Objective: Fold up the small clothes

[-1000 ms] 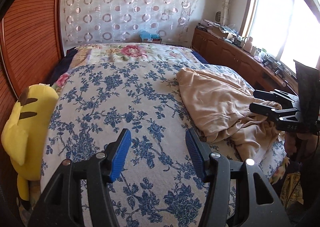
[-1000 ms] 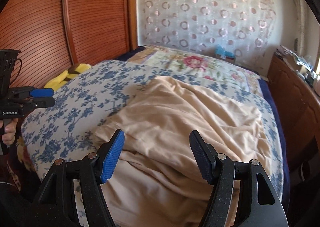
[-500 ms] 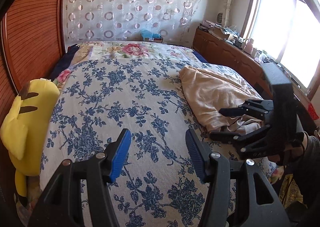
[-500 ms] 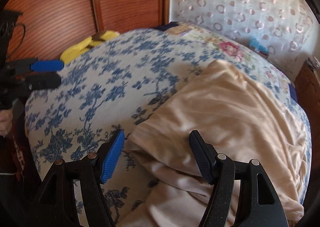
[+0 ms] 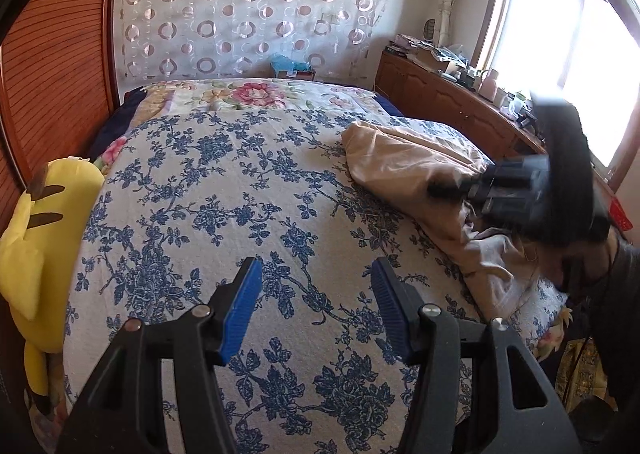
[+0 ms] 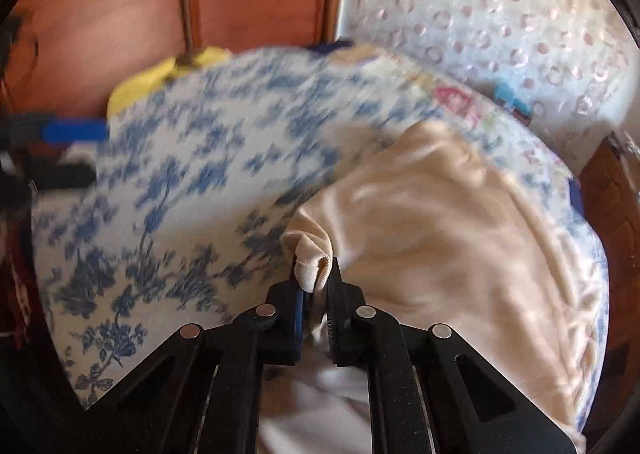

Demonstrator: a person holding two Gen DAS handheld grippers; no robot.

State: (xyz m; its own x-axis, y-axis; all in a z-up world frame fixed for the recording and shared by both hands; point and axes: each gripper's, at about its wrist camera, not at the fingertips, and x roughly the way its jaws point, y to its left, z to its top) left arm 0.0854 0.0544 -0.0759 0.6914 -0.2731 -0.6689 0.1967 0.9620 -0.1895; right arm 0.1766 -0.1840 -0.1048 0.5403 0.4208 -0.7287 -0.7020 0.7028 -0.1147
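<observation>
Beige garment lies rumpled on the right side of the bed, nothing folded yet. Right gripper has just clamped a bunched edge of it; left gripper hangs open and empty over the bedspread, so every fold remains

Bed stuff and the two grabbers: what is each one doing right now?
Right gripper: jaws just closed, shut on a bunched edge of the beige garment.
Beige garment: crumpled, unfolded, lying on the bed.
Left gripper: open, empty, above the bedspread.
Floral bedspread: spread flat.
Yellow plush toy: propped at the bed's side.
Window: bright; open or closed, cannot tell.
</observation>
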